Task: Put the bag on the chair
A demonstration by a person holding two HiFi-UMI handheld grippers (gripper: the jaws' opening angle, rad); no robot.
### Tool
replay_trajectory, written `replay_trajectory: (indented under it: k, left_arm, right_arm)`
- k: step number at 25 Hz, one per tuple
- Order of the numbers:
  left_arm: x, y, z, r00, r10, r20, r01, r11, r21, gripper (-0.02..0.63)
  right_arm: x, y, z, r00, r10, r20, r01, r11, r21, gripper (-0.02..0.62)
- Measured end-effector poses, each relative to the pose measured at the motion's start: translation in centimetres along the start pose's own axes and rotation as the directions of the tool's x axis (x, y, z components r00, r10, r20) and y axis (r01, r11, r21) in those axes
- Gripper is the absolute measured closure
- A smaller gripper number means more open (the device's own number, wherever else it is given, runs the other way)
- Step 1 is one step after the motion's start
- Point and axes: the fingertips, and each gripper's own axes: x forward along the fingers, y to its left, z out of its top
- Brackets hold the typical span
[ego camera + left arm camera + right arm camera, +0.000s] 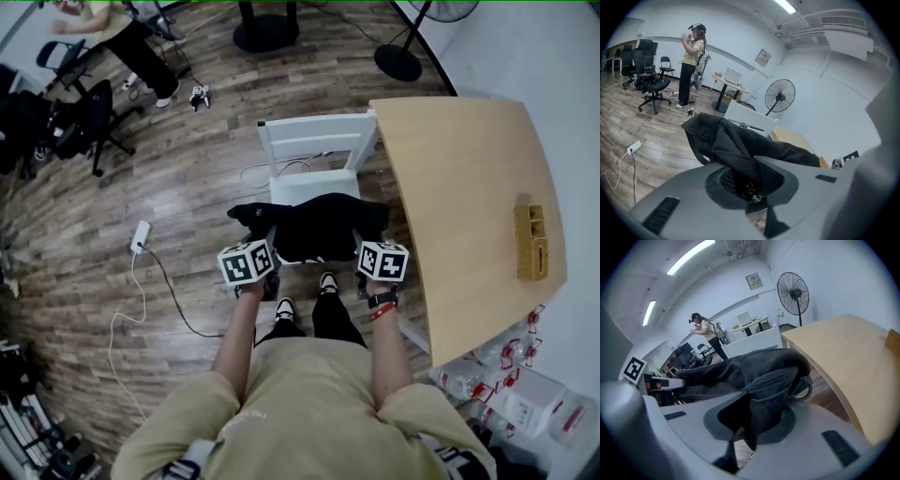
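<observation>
Black bag (319, 225) hangs over the white chair (314, 141) seat at 12 o'clock, left hand-held gripper (750, 185) and right hand-held gripper (751, 420) each clamped on its fabric, so the carry looks done; lowering and release remain.

Both forearms (240, 330) stretched forward and down, side by side, left claw (266, 240) gripped in the fist, jaws nipped tight on black fabric of the bag (319, 225), right claw (367, 240) level alongside, jaws likewise clamped on that fabric
</observation>
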Motion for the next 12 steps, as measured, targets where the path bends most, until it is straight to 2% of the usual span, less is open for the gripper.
replay_trajectory:
  k: [12]
  left_arm:
    - [4.6,2.4,-2.2,0.999,0.029,-0.028,-0.031,0.998,-0.057,0.549]
  right_arm:
    - [4.8,-2.6,-1.1,0.997,0.023,-0.071,-0.023,1.000,0.005,0.532]
